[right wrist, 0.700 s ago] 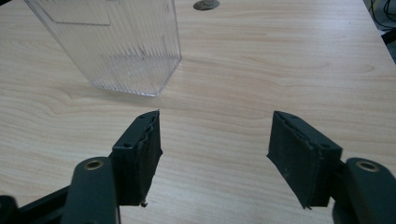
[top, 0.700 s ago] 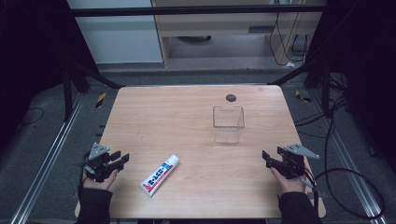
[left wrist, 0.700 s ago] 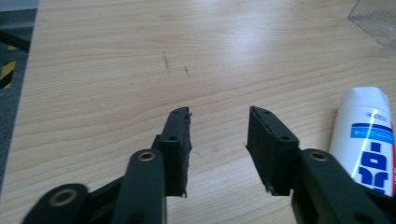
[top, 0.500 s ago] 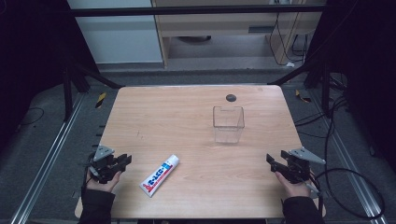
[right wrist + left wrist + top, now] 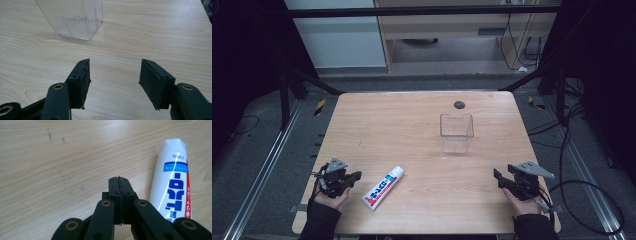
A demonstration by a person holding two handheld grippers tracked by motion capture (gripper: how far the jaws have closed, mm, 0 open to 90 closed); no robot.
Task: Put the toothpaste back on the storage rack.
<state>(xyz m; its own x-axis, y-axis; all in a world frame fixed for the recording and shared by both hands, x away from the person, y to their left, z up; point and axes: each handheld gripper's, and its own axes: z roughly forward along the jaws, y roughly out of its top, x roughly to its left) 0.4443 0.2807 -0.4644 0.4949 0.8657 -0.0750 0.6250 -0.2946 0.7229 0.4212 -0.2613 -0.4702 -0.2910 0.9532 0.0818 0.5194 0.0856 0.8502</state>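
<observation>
Nothing is picked up yet; this looks like the start of moving the toothpaste tube (image 5: 383, 188) toward the clear container (image 5: 456, 132). The left gripper (image 5: 119, 180) rests low on the desk (image 5: 412, 130) with its fingers pressed together, the tube lying flat just to their right, not touching. The likely next move calls for spreading those fingers and sliding across the tube's body. The right gripper (image 5: 113, 75) has its fingers apart on nothing, the container standing ahead and left of them. The tube's lower end is cut off in the left gripper view, and the container's top edge in the right one.
</observation>
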